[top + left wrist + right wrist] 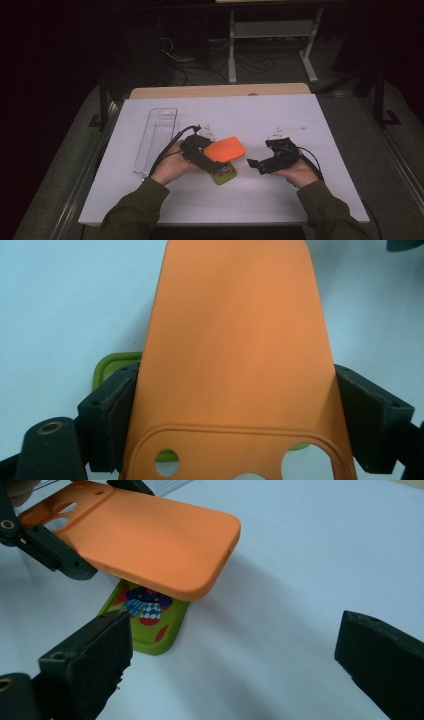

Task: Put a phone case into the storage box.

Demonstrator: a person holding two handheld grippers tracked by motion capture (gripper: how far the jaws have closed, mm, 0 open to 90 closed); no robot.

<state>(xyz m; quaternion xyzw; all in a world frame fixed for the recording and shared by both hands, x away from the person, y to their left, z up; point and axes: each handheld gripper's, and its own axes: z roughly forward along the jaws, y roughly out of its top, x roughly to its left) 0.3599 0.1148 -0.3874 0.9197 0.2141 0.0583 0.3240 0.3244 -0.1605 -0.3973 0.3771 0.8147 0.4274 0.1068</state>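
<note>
**Inspector:** Status of the left gripper (212, 152), please.

**Operator:** My left jaws are pinching the orange phone case (226, 148) across its width, one pad on each long edge, at the end with the camera cut-outs. In the left gripper view the case (235, 340) runs straight out from between the pads, so its long axis follows the gripper's own line. It is held off the table (280, 115), roughly level.

**Inspector:** What lies under it?

**Operator:** A green phone case (223, 174) with a printed cartoon figure, flat on the table. In the right gripper view the orange case (150, 535) overhangs the green one (150, 622), clear of it, with a shadow between them.

**Inspector:** And your right gripper (253, 164)?

**Operator:** Spread wide, holding nothing. It hovers just right of both cases, its jaws aimed left at them.

**Inspector:** Which relation governs the next move?

**Operator:** In my judgement, the free end of the orange case. It points toward my right gripper, which is the nearer free tool, and the green case lies low and left of the right jaws. Whether I lay the orange case down or take up the green one, the approach runs leftward.

**Inspector:** Anything else?

**Operator:** A clear plastic tray (156, 140) stands well apart, on the left.
</note>
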